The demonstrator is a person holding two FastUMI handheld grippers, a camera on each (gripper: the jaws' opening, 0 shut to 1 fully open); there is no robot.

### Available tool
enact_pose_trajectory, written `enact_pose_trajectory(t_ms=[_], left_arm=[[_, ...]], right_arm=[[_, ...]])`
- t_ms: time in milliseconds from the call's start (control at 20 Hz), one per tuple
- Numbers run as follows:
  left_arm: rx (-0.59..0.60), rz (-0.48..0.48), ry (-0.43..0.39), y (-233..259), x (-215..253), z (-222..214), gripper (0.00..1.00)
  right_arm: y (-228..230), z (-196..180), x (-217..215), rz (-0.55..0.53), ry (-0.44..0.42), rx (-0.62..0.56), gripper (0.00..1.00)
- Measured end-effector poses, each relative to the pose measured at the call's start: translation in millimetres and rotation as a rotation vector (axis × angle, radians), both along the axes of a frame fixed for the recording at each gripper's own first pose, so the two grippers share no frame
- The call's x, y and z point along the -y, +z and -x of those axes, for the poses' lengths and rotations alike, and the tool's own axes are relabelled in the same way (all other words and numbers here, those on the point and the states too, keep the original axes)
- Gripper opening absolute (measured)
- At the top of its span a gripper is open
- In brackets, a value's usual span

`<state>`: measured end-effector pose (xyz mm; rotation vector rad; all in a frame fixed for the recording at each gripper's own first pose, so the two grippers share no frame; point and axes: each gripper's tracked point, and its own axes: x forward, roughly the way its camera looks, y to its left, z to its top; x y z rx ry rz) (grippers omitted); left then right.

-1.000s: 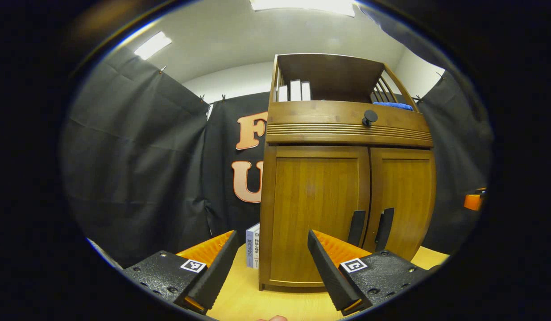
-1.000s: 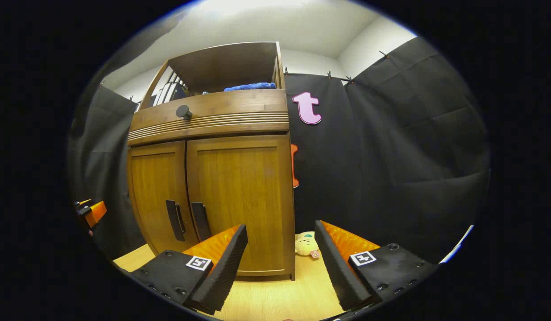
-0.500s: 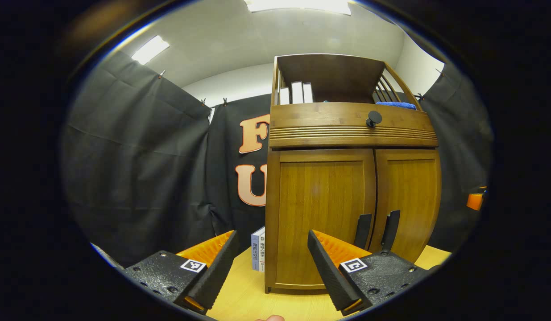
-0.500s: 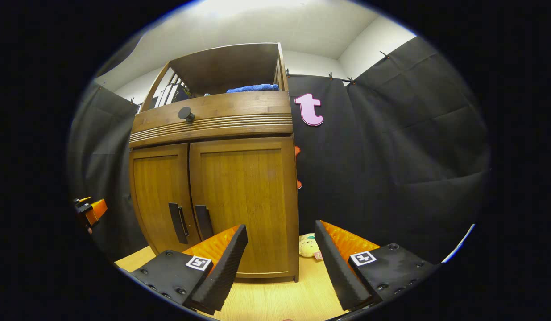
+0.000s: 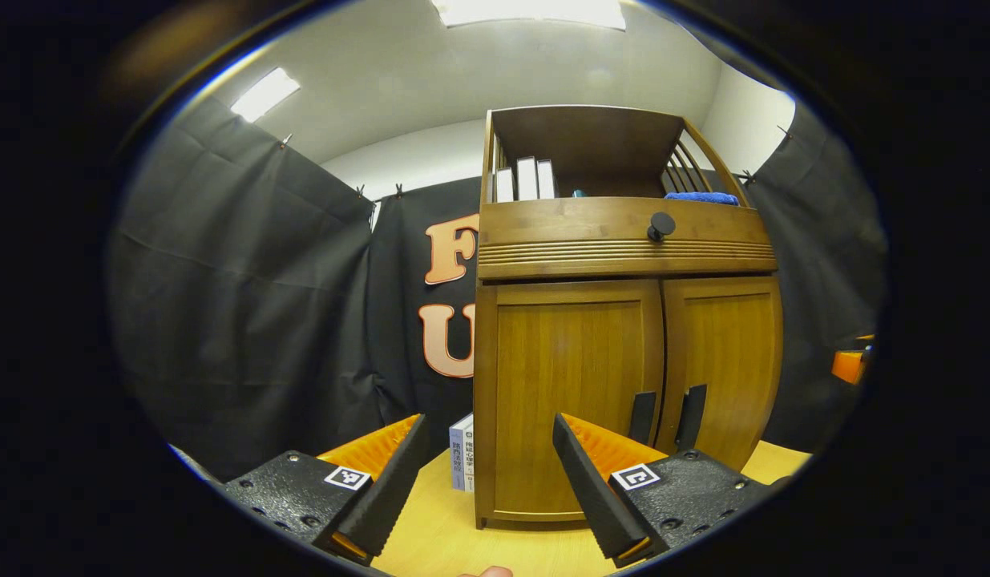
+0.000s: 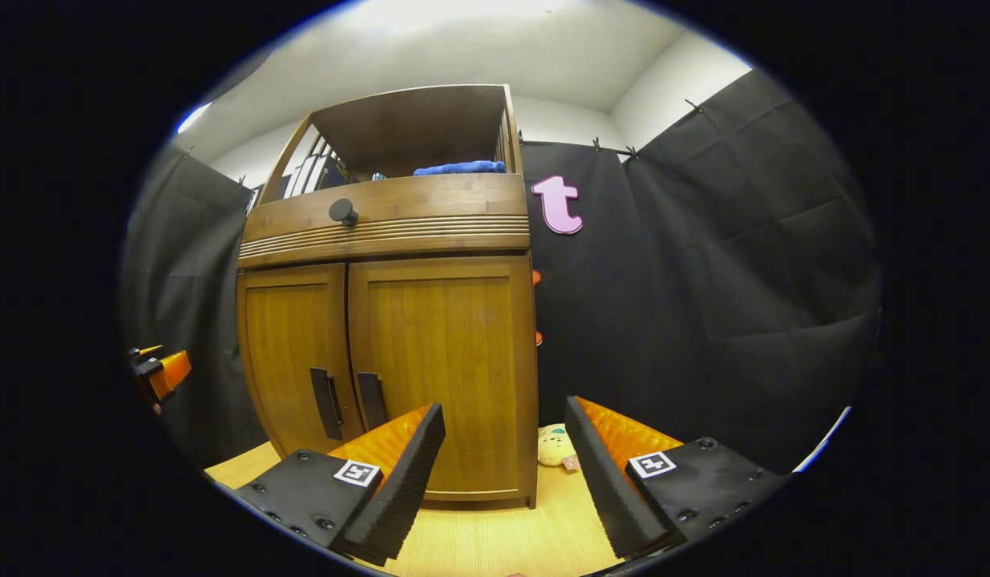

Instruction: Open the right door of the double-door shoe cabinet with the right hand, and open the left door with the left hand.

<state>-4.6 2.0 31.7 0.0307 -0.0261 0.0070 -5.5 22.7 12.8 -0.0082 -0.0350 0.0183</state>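
Note:
A wooden shoe cabinet (image 5: 615, 240) stands on a light wooden table, both doors closed. In the left gripper view its left door (image 5: 567, 385) and right door (image 5: 727, 361) each carry a dark vertical handle (image 5: 643, 417) near the centre seam. The right gripper view has the right door (image 6: 446, 361), the left door (image 6: 290, 353) and the right door's handle (image 6: 372, 401). My left gripper (image 5: 486, 489) is open, short of the cabinet's left front corner. My right gripper (image 6: 503, 481) is open, short of the cabinet's right front corner. Nothing lies between either pair of fingers.
A drawer with a round dark knob (image 5: 661, 225) sits above the doors. The top shelf holds white books (image 5: 527, 178) and a blue cloth (image 6: 460, 167). A book (image 5: 462, 463) stands left of the cabinet, a small plush toy (image 6: 555, 447) right of it. Black cloth walls surround.
Both views have tilted a little, so the cabinet sits slightly lower in each. Both grippers stay open, and the doors stay closed.

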Motion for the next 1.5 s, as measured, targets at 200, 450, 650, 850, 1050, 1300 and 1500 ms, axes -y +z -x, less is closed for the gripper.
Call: enact_pose_trajectory(t_ms=[200, 450, 650, 850, 1050, 1300, 1500], left_arm=[[-0.001, 0.021, 0.005, 3.6, -5.0, 7.5, 0.94], [0.016, 0.022, 0.03, 14.6, -19.7, 20.9, 0.92], [0.012, 0.01, 0.059, 17.4, -33.9, 33.1, 0.94], [0.003, -0.001, 0.095, 15.3, -49.8, 45.0, 0.94], [0.008, -0.02, 0.126, 17.5, -65.3, 54.4, 0.95], [0.009, -0.025, 0.148, 16.9, -76.7, 56.1, 0.94], [0.0, -0.011, 0.151, 14.3, -78.0, 50.9, 0.94]], right_arm=[[-3.4, -25.0, -32.8, -0.009, 0.068, -0.019, 1.0], [-19.3, -73.5, -97.4, -0.021, 0.18, -0.043, 0.89], [-30.5, -116.5, -136.6, -0.005, 0.203, -0.056, 0.98], [-48.3, -149.5, -156.7, 0.017, 0.186, -0.069, 0.97], [-63.1, -170.5, -163.5, 0.028, 0.166, -0.082, 0.89], [-79.7, -179.6, -168.5, 0.029, 0.15, -0.11, 0.89], [-78.1, -182.7, -171.3, 0.055, 0.155, -0.082, 0.85]])
